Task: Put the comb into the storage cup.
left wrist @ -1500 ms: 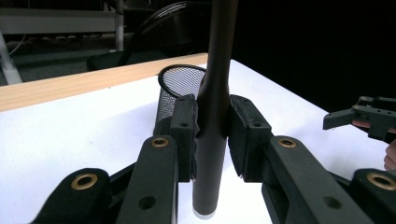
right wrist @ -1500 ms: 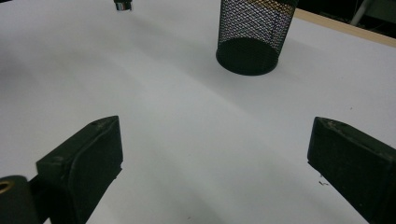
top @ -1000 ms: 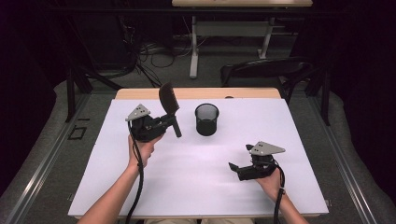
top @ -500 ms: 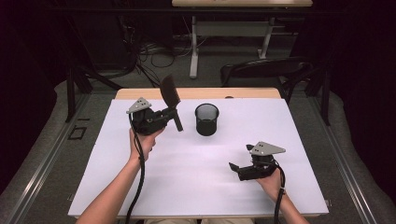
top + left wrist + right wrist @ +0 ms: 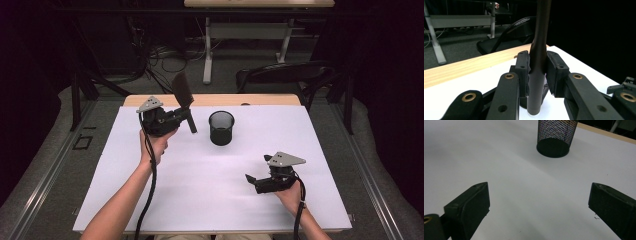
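the right gripper [image 5: 256,179] rests low on the white table [image 5: 210,200] nearest the person, jaws spread wide with nothing between them; farther in, the left gripper [image 5: 186,116] is raised, jaws clamped on the handle of a dark spatula [image 5: 184,100], its long axis near upright, blade on top, handle end pointing down; the mesh cup [image 5: 221,128] stands upright just to that gripper's right, closer to the left hand [image 5: 156,145]; so the likely move is a short sideways carry, then down.
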Tool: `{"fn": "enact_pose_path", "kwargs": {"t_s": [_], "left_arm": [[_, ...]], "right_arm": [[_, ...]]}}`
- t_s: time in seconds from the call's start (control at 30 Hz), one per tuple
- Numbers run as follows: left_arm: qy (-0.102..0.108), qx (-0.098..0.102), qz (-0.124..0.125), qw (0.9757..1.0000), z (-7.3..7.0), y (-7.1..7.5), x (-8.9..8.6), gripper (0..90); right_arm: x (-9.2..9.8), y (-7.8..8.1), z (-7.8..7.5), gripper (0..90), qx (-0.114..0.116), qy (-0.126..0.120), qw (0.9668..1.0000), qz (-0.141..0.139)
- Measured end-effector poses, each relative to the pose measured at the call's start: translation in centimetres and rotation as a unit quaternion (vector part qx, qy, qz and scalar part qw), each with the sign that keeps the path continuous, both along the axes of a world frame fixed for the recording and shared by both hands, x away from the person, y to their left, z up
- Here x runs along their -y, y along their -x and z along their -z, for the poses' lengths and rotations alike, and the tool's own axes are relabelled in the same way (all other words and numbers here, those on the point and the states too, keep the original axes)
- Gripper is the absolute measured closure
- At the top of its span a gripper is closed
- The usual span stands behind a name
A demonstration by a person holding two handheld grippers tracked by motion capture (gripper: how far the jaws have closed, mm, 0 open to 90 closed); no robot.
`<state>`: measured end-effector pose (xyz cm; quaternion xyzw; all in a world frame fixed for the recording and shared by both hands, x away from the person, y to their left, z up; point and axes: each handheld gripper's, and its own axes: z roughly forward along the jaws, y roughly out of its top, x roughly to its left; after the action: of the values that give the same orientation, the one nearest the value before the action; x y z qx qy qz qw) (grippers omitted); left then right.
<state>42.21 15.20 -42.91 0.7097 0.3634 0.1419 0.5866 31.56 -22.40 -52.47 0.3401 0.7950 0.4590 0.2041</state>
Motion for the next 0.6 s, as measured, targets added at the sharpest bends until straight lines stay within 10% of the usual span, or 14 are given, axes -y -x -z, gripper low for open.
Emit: {"fn": "enact_pose_path", "kwargs": {"t_s": [0.6], "left_arm": [[0.006,0.010,-0.002,0.9999,-1.4,-0.9,0.7,72.8]], "right_arm": [[0.0,0.0,0.0,1.9,-0.002,-0.003,1.0000,0.002]]}}
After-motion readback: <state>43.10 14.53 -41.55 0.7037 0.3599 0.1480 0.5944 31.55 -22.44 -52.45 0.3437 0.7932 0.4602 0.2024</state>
